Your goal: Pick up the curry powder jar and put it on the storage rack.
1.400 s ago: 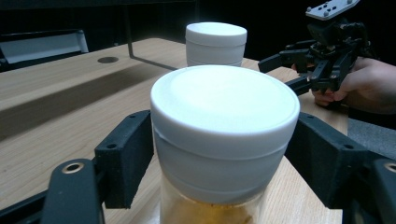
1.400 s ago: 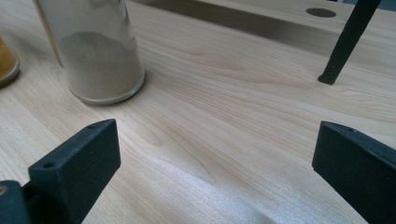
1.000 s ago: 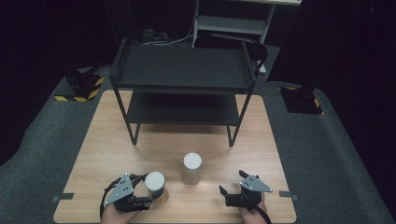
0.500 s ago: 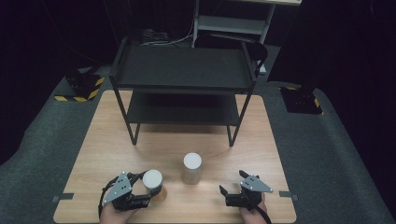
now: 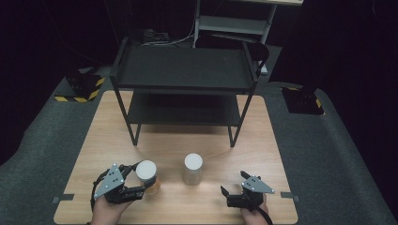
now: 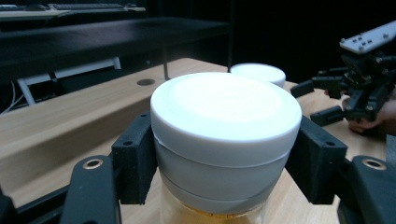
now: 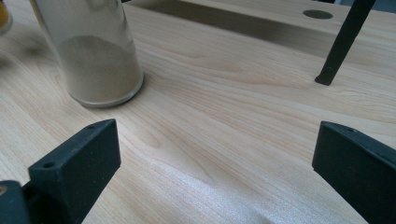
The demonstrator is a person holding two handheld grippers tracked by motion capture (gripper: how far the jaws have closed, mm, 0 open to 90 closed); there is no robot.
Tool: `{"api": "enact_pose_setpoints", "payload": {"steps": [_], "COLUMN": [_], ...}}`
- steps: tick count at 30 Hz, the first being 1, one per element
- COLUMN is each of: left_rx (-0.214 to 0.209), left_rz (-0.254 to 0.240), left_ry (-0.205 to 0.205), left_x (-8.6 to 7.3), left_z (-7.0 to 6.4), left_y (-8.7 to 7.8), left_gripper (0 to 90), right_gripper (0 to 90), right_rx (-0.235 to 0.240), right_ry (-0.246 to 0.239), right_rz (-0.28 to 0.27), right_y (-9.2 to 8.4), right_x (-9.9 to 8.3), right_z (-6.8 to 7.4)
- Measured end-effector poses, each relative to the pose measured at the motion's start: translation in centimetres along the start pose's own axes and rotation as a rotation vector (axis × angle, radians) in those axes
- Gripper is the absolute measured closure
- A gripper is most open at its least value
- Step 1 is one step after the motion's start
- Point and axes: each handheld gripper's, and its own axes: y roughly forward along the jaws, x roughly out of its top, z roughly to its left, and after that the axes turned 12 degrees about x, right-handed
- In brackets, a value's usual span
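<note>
A jar with a white lid (image 5: pixel 146 169) and amber contents stands at the table's front left. My left gripper (image 5: pixel 140 182) is shut on it, and both pads (image 6: pixel 135 163) press the jar (image 6: pixel 224 140) just under the lid. A second white-lidded jar (image 5: pixel 193 168) holding tan powder (image 7: pixel 100 70) stands upright at the front centre, untouched. Its lid (image 6: pixel 258 72) shows behind the held jar. My right gripper (image 5: pixel 233 183) rests open near the front right edge, with bare wood between its jaws (image 7: pixel 215 163). It sits to the right of the second jar and also appears farther off (image 6: pixel 359 93).
A black two-tier shelf rack (image 5: pixel 183 70) stands across the far half of the wooden table (image 5: pixel 263 140), one leg (image 7: pixel 343 42) ahead of my right gripper. Grey carpet surrounds the table. Black-and-yellow striped blocks (image 5: pixel 80 91) lie off its far corners.
My left gripper and the amber jar in it have shifted slightly left and upward in the high view. The right gripper and the second jar have stayed still.
</note>
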Motion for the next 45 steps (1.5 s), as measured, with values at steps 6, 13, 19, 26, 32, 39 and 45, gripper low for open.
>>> {"api": "enact_pose_setpoints", "payload": {"steps": [6, 13, 19, 26, 32, 39, 45], "left_rx": [0.013, 0.04, 0.075, 0.082, 0.082, 0.073, 0.077], "left_rz": [-0.005, -0.022, -0.049, -0.067, -0.071, -0.094, -0.098], "left_ry": [-0.007, 0.0, -0.006, 0.005, 0.015, -0.01, -0.014], "left_x": [1.6, 3.8, 5.5, 7.5, 9.2, 10.7, 12.3], "left_z": [0.9, 1.6, 2.1, 2.6, 3.0, 3.5, 3.7], "left_y": [-0.1, -0.4, -0.7, -0.5, -0.3, -0.2, -0.1], "left_gripper": [33.6, 33.7, 33.6, 33.7, 33.6, 33.6, 33.7], "right_gripper": [0.3, 0.3, 0.3, 0.3, 0.3, 0.3, 0.3], "right_rx": [0.001, 0.001, 0.003, 0.003, 0.004, 0.006, 0.007], "right_ry": [0.002, 0.004, 0.003, 0.005, 0.006, 0.007, 0.006], "right_rz": [-0.001, -0.003, -0.002, -0.004, -0.007, -0.007, -0.005], "right_y": [0.0, 0.0, 0.0, -0.1, -0.1, -0.1, -0.1], "right_x": [0.0, 0.0, 0.0, -0.1, -0.1, -0.1, -0.1], "right_z": [0.0, -0.1, -0.1, -0.1, -0.1, -0.2, -0.2]}}
